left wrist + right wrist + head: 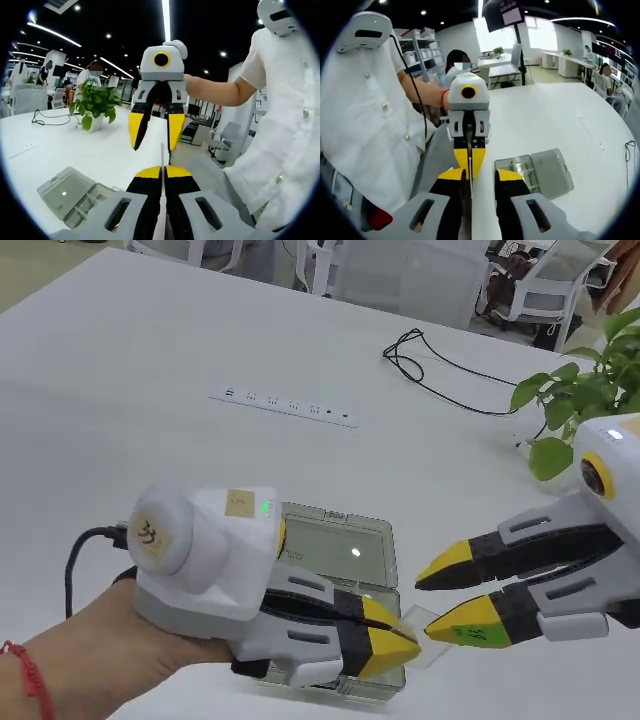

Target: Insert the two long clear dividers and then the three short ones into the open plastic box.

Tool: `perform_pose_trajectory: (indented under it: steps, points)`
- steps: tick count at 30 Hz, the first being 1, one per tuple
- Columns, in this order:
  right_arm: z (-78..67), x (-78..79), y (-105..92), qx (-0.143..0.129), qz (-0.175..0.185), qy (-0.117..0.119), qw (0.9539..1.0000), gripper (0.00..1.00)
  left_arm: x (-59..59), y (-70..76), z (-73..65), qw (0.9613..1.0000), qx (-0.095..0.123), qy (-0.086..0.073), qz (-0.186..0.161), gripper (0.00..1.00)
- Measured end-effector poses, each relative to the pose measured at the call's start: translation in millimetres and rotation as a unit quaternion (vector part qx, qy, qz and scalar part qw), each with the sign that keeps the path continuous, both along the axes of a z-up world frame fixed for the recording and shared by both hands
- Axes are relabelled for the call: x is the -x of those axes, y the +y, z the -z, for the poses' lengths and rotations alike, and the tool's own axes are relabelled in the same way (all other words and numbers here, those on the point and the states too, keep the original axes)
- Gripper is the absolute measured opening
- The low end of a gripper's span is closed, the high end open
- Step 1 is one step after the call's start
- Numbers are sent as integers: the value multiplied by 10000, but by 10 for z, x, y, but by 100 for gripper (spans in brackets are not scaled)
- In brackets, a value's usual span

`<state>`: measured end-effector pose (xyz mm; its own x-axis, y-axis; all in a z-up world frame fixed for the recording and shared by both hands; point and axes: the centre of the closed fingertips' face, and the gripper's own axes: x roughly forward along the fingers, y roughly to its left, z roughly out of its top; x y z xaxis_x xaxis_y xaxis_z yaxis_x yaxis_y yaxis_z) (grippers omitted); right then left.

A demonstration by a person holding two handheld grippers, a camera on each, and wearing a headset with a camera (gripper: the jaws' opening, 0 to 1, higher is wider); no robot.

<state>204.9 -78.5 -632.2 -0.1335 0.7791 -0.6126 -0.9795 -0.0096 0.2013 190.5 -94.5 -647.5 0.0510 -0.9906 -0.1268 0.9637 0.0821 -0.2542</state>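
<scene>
Parted jaws face the left gripper (469, 169), open plastic box (550, 172) alongside.

white table (150, 340) | power strip (283, 405) | black cable (398, 358) | potted plant (585, 390) | chairs behind (540, 285) | ceiling strip lights (165, 12)

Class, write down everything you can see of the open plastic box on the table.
The plastic box is clear, grey-tinted, rectangular, lying on the white table with its hinged lid folded flat open on the far side. The lid is a plain panel reflecting a light; the base shows inner ribs. In the head view the left claw, shut on a clear divider, hides much of the base. Only the table visibly touches it.
</scene>
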Motion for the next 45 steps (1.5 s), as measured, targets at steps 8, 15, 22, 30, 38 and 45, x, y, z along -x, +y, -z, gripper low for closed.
perform_pose_trajectory:
  steps: [8,15,22,30,38,45]
  points:
    - [48,92,-11,123,-297,109,9994,15,9,5,-32,10000,86,-33,38,0]
    - [42,146,13,117,-445,162,9988,4,-8,22,-52,9999,157,-22,-14,0]
    - [48,202,57,150,-530,184,9983,3,10,35,-34,9999,135,-40,-5,0]
    - [79,194,58,185,-575,137,9981,3,14,48,2,9999,90,3,-60,0]
    - [58,151,29,182,-495,87,9986,3,-14,105,44,9998,29,79,-196,0]
    - [66,71,-40,219,-349,13,9991,3,-62,204,105,9993,-78,116,-350,3]
